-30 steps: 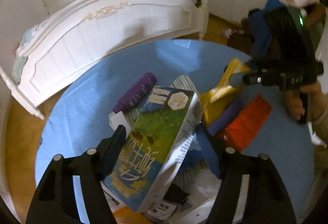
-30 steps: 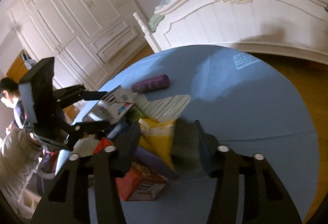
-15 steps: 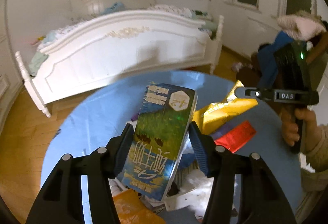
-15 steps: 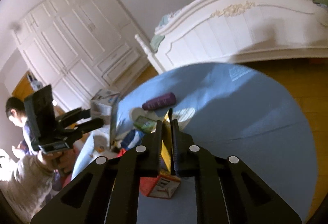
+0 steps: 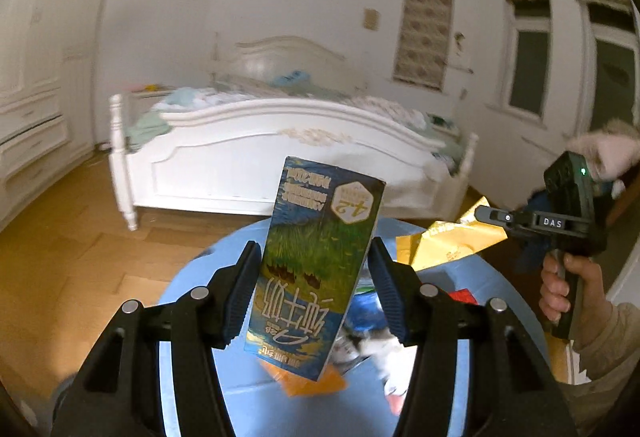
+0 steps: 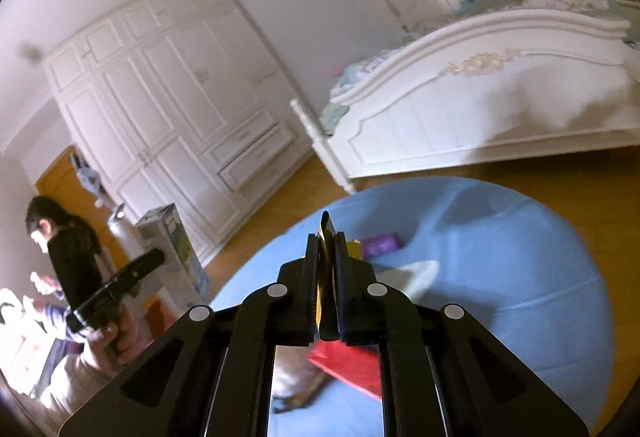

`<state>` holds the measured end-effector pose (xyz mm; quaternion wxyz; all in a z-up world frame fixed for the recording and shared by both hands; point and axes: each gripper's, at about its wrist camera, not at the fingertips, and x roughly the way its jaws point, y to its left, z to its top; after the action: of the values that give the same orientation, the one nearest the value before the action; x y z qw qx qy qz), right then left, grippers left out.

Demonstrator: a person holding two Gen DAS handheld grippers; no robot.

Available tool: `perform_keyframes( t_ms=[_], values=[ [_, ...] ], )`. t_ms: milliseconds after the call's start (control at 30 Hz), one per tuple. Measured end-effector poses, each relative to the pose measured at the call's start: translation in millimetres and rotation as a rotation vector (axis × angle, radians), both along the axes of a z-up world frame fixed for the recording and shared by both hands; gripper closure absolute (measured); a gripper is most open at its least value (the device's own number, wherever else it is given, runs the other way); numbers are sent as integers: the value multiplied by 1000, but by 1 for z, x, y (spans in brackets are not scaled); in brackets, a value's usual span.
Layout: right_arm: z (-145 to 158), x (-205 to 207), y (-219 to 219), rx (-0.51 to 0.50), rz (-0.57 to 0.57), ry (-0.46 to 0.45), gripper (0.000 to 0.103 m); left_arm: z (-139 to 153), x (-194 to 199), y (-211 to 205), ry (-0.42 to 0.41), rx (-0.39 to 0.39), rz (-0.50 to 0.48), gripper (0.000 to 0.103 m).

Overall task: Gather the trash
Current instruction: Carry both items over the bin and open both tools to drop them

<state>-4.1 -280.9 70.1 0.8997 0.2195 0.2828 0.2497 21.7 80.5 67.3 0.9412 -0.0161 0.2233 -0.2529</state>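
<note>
Left gripper clamps the milk carton across its broad faces, label upside down, clear of the blue table; a side grip suits a rigid box. Right gripper is pinched flat on the thin yellow wrapper, an edge hold fit for limp foil. Remaining litter, including a red packet and a purple tube, lies on the table. Compared with a second earlier, both pieces have been raised off the pile, the right jaws have gone from apart to together, and the white bed now fills more of the left view.
</note>
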Motion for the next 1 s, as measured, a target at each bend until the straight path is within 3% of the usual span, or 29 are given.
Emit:
perform_keyframes(
  t_ms=[300,567,800,1000],
  values=[
    [17,1,88,-34,161,-5,94,-16,-43,78,0,-25,215,48],
    [25,5,196,-90,352,-4,94,-34,-68,131,24,-50,363,48],
    [6,10,293,-150,509,59,94,-56,-83,166,59,-70,437,48],
    [-20,27,367,-211,573,143,94,-82,-91,195,117,-108,500,48]
  ],
)
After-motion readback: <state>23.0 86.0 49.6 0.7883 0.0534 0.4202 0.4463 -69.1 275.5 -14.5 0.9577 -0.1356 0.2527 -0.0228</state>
